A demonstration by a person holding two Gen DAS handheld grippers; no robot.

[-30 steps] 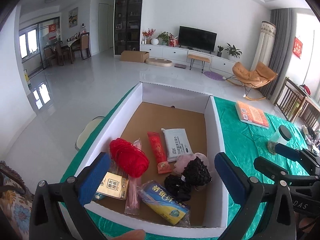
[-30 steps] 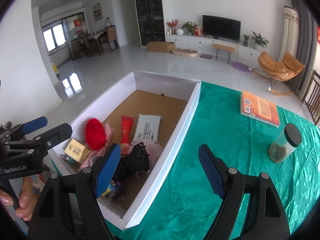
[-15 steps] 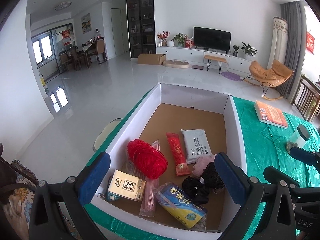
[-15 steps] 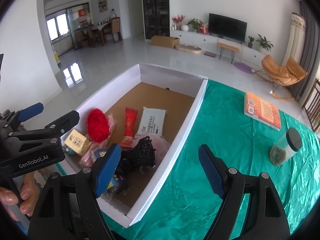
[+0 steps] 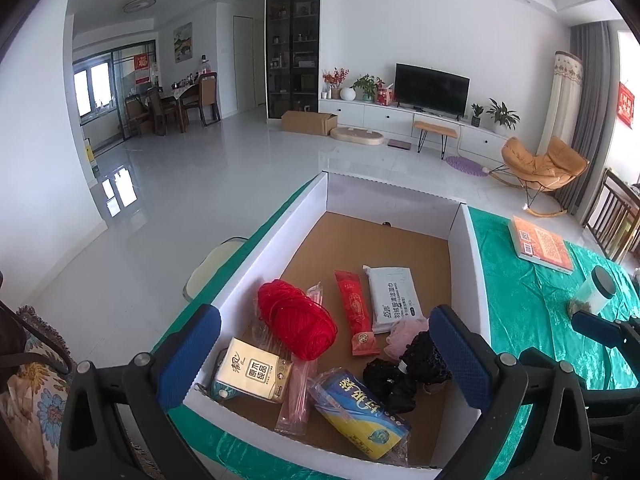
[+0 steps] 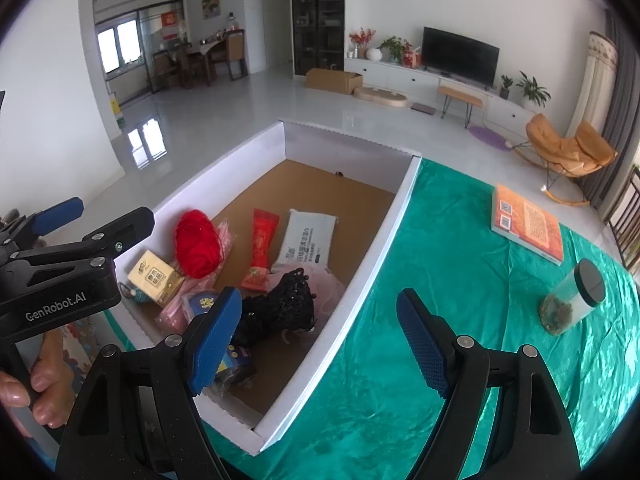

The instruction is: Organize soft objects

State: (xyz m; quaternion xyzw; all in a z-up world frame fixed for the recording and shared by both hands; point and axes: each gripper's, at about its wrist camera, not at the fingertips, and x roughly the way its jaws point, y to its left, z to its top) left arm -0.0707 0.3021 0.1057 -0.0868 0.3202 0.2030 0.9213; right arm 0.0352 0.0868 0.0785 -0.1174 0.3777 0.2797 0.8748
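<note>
A white cardboard box [image 5: 466, 280] [image 6: 376, 248] with a brown floor sits on the green tablecloth. In it lie a red yarn ball [image 5: 296, 320] [image 6: 198, 242], a red pouch [image 5: 356, 316], a white wipes pack [image 5: 394, 298] [image 6: 306, 240], a pink cloth [image 5: 404, 332], black lace fabric [image 5: 420, 356] [image 6: 286, 306], a tissue pack [image 5: 252, 372], and a blue-yellow packet [image 5: 360, 412]. My left gripper [image 5: 320, 364] is open and empty above the box's near end. My right gripper [image 6: 320, 344] is open and empty over the box's right wall.
On the green cloth [image 6: 460, 280] to the right lie an orange book [image 6: 528, 222] [image 5: 542, 244] and a jar with a black lid [image 6: 572, 298] [image 5: 592, 290]. The left gripper's body [image 6: 60, 280] shows at the left of the right wrist view. A chair seat [image 5: 212, 264] stands left of the table.
Both grippers have pulled back and risen from the box, so more of the box and its contents shows. Nothing in the box has moved.
</note>
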